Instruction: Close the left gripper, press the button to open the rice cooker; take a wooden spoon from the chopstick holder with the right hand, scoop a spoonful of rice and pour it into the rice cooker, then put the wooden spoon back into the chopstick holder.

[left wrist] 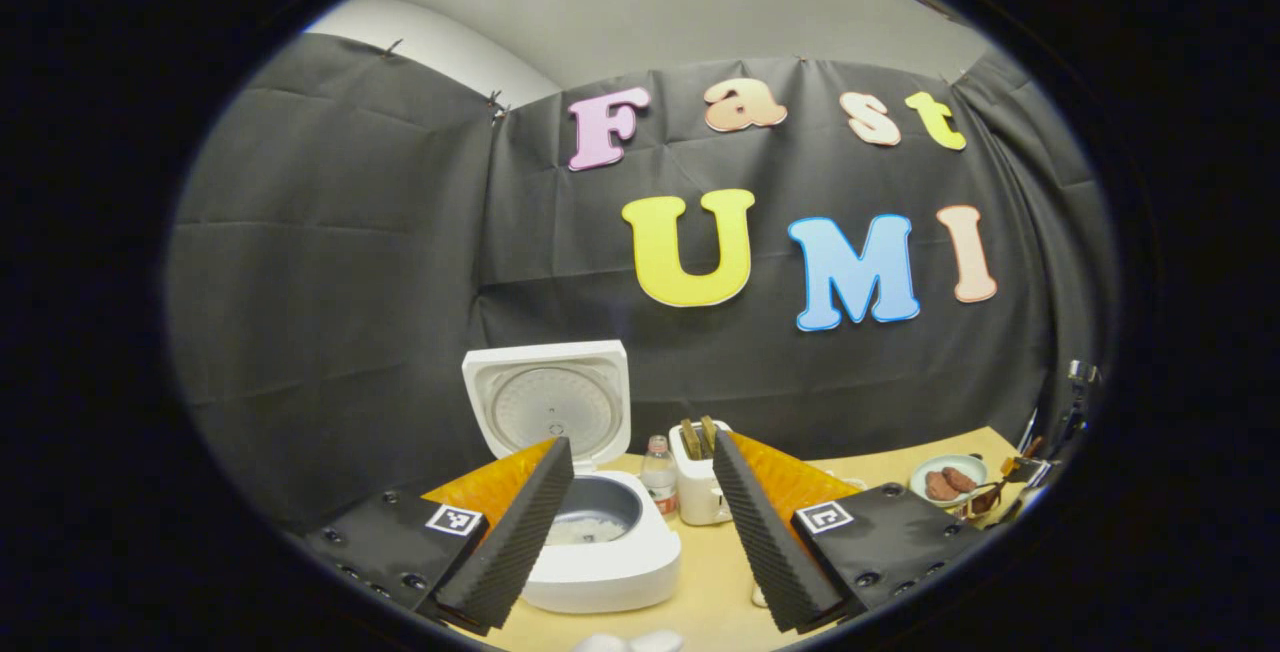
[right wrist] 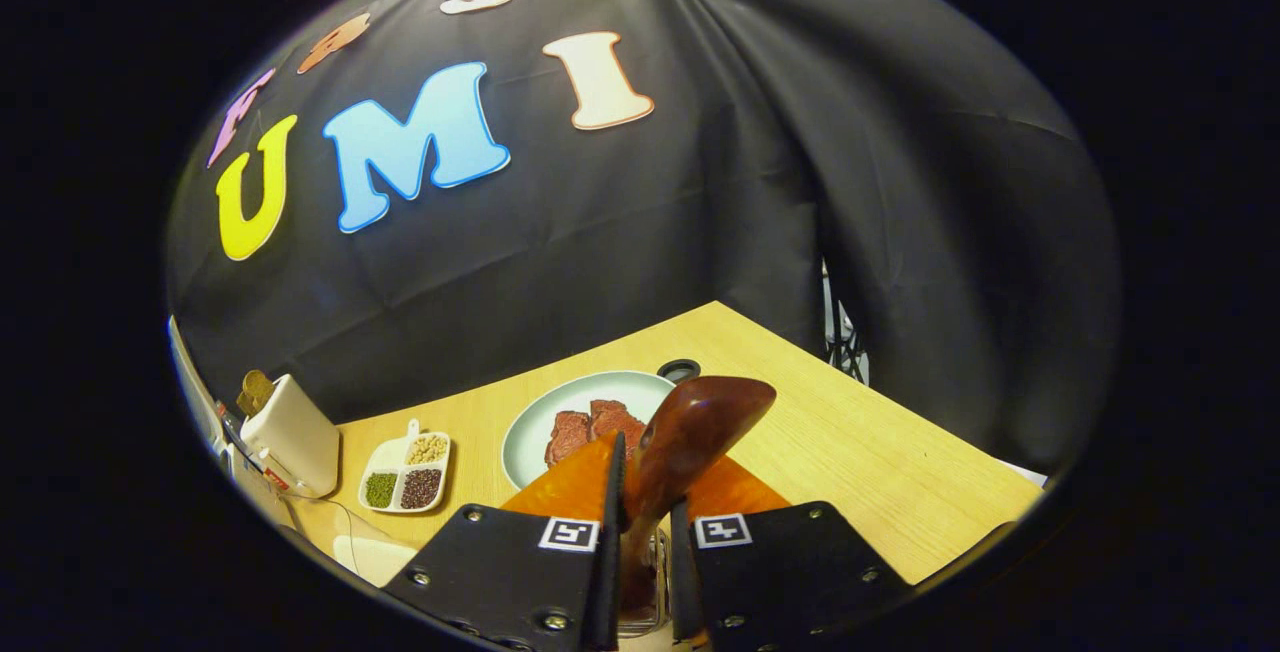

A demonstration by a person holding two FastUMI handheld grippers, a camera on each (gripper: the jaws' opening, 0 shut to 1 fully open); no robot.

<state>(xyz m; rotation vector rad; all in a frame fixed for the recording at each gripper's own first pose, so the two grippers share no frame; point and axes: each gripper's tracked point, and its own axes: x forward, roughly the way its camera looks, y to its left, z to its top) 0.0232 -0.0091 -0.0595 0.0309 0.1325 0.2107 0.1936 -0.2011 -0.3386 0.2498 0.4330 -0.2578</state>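
1. Our right gripper point(right wrist: 640, 522) has its two fingers squeezed on the handle of the wooden spoon point(right wrist: 690, 432), and the spoon's bowl pokes up past them.
2. Past the spoon we see a plate point(right wrist: 560, 412) with brown pieces on the table point(right wrist: 860, 452), and a small dish point(right wrist: 405, 472) of beans to its left.
3. Our left gripper point(left wrist: 640, 492) has its fingers wide apart with nothing in them.
4. Between and behind its fingers stands the cooker point(left wrist: 600, 532), lid up, with white rice in the pot.
5. Just right of the cooker we see a small bottle point(left wrist: 658, 477) and then the holder point(left wrist: 700, 487).
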